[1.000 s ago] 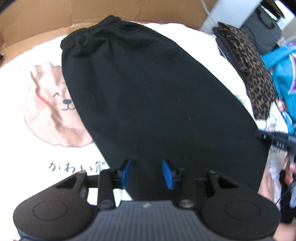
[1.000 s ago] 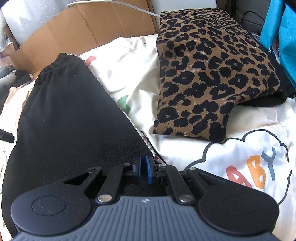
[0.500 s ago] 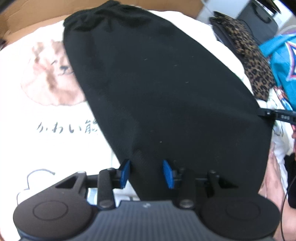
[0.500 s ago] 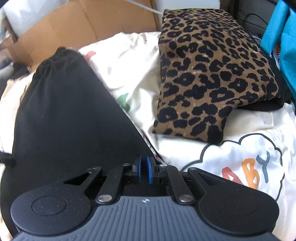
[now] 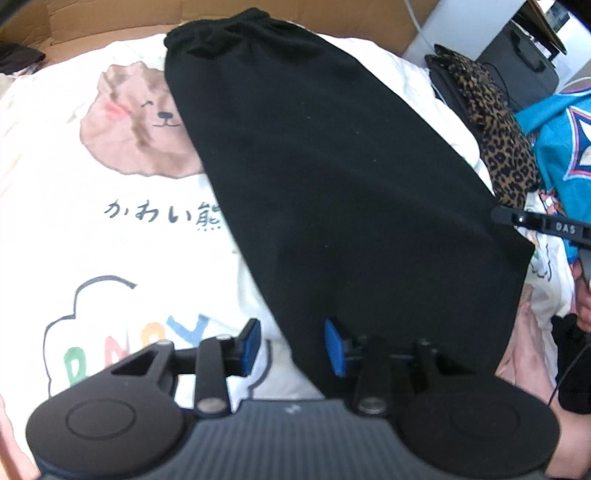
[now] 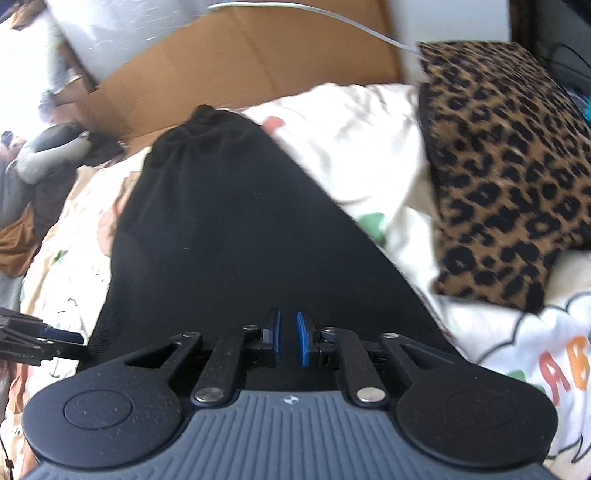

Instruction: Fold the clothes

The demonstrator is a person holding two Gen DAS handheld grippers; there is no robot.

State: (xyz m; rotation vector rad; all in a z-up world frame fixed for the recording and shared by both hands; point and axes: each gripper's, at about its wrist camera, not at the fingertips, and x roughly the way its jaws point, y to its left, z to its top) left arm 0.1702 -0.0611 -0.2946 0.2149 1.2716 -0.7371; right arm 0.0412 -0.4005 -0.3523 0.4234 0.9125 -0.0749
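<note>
Black garment (image 5: 332, 177) fills the middle of the left wrist view, lying lengthwise on a white printed bedspread (image 5: 110, 258), its gathered waistband at the far end near a cardboard sheet (image 5: 92, 18). I see the left gripper (image 5: 291, 345) with its blue pads set apart; the near corner of the cloth lies between them, against the right-hand pad, while the left-hand pad stands clear, so nothing is clamped. The jaws are closing slightly. A bear print on the spread is half covered by the garment. To the right lie a leopard-print folded item (image 5: 495, 136) and a turquoise garment (image 5: 561, 147). The tip of the right gripper (image 5: 539, 225) meets the cloth's right corner there; its jaws are hidden from this side.

Right wrist view: I see the right gripper (image 6: 288, 338) with its pads close together and a narrow gap between them. Black cloth (image 6: 229, 240) lies under and ahead of them, but I cannot tell whether it is pinched. The leopard-print item (image 6: 509, 166) sits on the spread to the right, apart from the garment. The picture is blurred; objects at far left are hard to identify. The left gripper's tip (image 6: 40, 339) enters at the left edge.
</note>
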